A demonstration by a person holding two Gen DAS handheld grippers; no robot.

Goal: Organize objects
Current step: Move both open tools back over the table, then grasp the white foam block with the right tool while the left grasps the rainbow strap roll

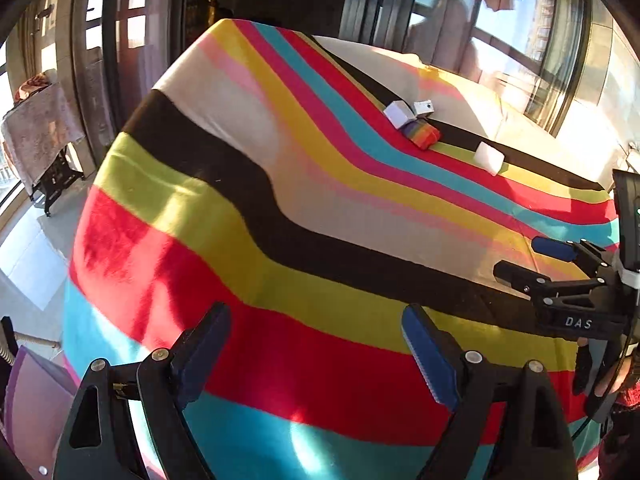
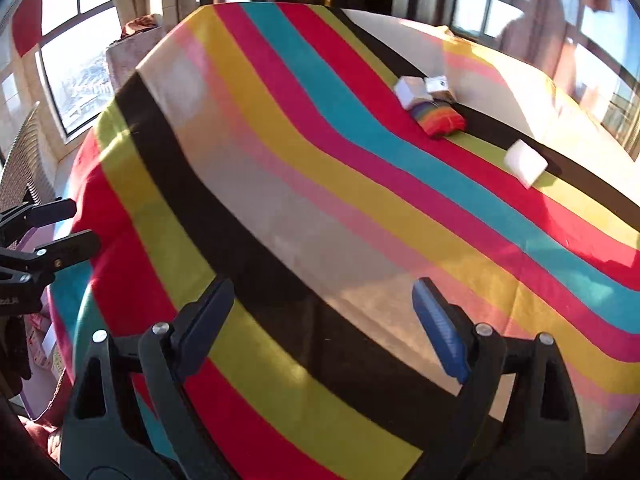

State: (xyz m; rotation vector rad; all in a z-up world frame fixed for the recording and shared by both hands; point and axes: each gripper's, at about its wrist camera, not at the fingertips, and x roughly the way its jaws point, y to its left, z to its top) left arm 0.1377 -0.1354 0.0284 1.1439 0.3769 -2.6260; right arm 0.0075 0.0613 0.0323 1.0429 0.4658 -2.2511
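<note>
Through the left wrist camera I see my left claw (image 1: 316, 354) standing wide open above the striped multicolour cloth (image 1: 280, 208) that covers the bench; nothing lies between its blue-padded fingers (image 1: 430, 360). The right claw (image 1: 524, 258) enters that view from the right edge, also spread apart and empty, well clear of the objects.

The objects sit together on the far right part of the cloth. From left to right I read: a small white cardboard box (image 1: 398, 114), a second small white box with a round mark (image 1: 424, 109) just beside it, a rainbow-coloured soft bundle (image 1: 425, 135) touching the front of both boxes, and, set apart further right, a white rectangular foam block (image 1: 489, 158).

Through the right wrist camera I confirm the same order: white box (image 2: 412, 92), marked box (image 2: 440, 86), rainbow bundle (image 2: 440, 118), foam block (image 2: 525, 163). The right claw (image 2: 324, 326) there hangs open over the black stripe, holding nothing. The left claw (image 2: 70, 226) shows at the left edge.
</note>
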